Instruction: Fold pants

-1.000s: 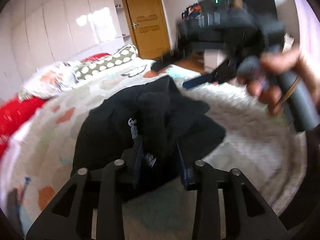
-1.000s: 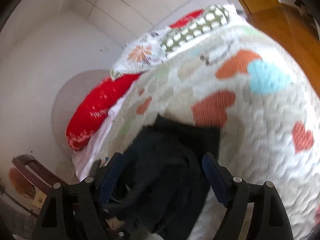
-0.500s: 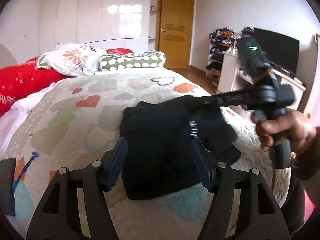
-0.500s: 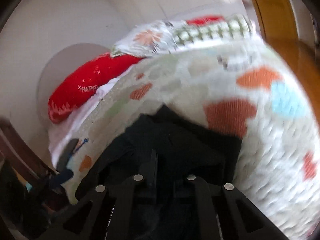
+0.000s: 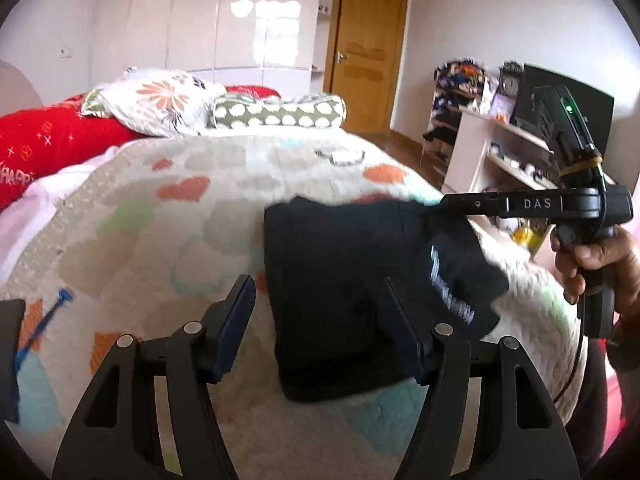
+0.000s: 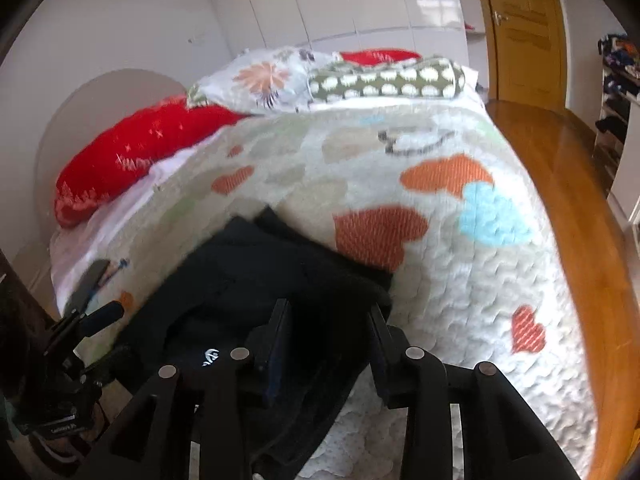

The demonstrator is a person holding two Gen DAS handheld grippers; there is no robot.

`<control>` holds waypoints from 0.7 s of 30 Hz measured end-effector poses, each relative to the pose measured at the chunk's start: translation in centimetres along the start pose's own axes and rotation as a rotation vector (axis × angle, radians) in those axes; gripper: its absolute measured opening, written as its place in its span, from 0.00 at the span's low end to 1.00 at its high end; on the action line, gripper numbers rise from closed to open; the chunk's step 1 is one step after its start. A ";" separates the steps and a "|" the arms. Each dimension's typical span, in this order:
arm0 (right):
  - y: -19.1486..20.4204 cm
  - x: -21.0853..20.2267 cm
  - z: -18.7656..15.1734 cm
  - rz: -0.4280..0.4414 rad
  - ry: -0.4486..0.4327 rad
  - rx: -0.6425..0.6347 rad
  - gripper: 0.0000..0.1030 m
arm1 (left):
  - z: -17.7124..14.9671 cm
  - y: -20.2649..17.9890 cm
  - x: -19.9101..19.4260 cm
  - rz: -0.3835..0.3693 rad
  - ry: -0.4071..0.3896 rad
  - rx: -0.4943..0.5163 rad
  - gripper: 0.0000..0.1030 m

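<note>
Pants (image 5: 360,280) lay folded on the heart-print quilt (image 5: 160,220); left gripper (image 5: 320,328) gaped wide above them, right gripper (image 6: 326,344) spread apart over the fabric.

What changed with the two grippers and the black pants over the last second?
The left gripper let go: its jaws, nearly shut in the cloth a second ago, now stand wide open, backed off from the black pants. The right gripper closed half a second ago and has now reopened partway over the cloth. The pants went from a rumpled heap to a flatter folded bundle. Bedspread and pillows are unchanged.
</note>
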State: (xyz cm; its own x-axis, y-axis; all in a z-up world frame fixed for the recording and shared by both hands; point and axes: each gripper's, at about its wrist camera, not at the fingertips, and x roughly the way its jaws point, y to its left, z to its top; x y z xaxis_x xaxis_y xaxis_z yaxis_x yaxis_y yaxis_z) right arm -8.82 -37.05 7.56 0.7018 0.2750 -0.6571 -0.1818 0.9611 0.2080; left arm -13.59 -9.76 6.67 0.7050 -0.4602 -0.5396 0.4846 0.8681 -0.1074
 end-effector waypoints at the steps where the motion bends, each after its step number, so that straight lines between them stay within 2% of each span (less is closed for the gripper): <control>1: 0.5 -0.2 0.5 -0.010 -0.013 -0.015 0.39 | 0.3 0.1 0.4 0.006 0.007 -0.002 0.63; 2: 1.1 -0.3 1.0 -0.029 -0.024 -0.028 0.43 | 0.4 0.1 1.1 0.021 0.024 -0.002 0.63; 5: 1.9 -0.3 2.3 -0.116 -0.035 -0.036 0.43 | 0.0 0.3 3.1 0.016 0.081 -0.010 0.63; 8: 3.0 0.7 3.4 0.004 -0.047 -0.023 0.43 | -1.3 0.9 4.5 -0.027 0.133 -0.077 0.63; 10: 4.6 2.9 3.6 0.057 -0.011 -0.072 0.43 | -1.6 1.5 4.6 -0.051 0.133 -0.123 0.64; 14: 7.0 8.7 3.7 -0.011 0.090 -0.153 0.43 | -2.0 1.8 4.8 -0.072 0.132 -0.141 0.64; 17: 7.7 12.9 3.4 -0.115 0.190 -0.237 0.43 | -2.1 1.7 4.9 -0.067 0.129 -0.136 0.64; 21: 7.0 15.4 3.9 -0.140 0.209 -0.242 0.43 | -2.2 1.9 5.2 -0.080 0.132 -0.147 0.64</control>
State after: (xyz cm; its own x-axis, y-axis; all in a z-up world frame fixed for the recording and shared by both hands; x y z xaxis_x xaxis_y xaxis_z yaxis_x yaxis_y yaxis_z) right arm 3.40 -26.23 1.70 0.5800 0.1152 -0.8064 -0.2693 0.9614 -0.0563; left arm -10.14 -10.12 1.76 0.5884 -0.5088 -0.6284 0.4489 0.8520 -0.2695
